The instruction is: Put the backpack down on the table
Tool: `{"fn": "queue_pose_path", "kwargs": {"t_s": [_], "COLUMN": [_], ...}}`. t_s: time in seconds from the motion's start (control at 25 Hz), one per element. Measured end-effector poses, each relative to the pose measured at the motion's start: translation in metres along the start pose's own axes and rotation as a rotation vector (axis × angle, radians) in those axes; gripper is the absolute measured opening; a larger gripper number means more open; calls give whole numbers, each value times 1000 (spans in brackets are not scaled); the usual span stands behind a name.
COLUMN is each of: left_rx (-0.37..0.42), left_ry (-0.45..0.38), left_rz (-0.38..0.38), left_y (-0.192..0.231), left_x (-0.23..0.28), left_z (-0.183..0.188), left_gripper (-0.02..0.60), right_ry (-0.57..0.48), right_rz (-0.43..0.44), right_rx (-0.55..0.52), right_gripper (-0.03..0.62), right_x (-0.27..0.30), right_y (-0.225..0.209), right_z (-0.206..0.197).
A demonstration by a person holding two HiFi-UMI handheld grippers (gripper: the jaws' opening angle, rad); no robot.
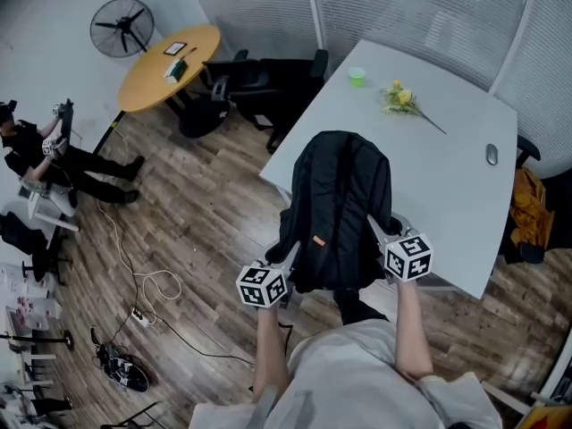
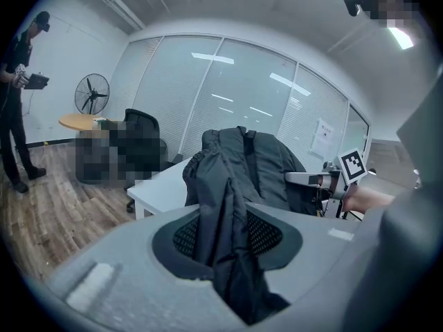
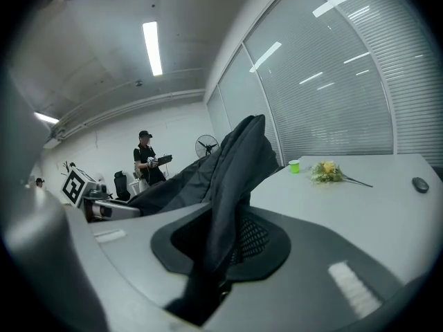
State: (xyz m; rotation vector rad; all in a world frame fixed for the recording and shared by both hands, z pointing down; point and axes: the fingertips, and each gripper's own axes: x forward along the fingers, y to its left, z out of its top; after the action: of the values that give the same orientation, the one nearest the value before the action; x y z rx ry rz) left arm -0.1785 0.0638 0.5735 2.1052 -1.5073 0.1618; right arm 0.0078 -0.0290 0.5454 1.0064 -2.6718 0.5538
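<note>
With the left tool point(image 1: 284, 262) and right tool point(image 1: 380, 231) each clamped on a side of the backpack point(image 1: 340, 195), which hung over the near edge of the surface point(image 1: 447, 177), we judged it best to hold both level, clear that edge fully, then lower together.

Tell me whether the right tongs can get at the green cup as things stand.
Probably not yet. The right tongs are clamped on the backpack, and the green cup stands near the far edge of the table, beyond the backpack.
</note>
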Motion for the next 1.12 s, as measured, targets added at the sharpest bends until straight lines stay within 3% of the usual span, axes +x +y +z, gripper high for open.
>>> {"fn": "queue_pose_path", "kwargs": {"t_s": [0.64, 1.12], "left_rx": [27, 33], "left_ry": [18, -16], "left_rz": [-27, -23], "left_y": [30, 49], "left_x": [107, 164], "left_z": [67, 109], "left_gripper": [123, 123], "right_ry": [-4, -21], "right_rz": [-25, -27], "right_rx": [17, -17], "right_gripper": [60, 60], "right_x": [75, 122], "right_y": [-88, -134], "right_z": [52, 91]}}
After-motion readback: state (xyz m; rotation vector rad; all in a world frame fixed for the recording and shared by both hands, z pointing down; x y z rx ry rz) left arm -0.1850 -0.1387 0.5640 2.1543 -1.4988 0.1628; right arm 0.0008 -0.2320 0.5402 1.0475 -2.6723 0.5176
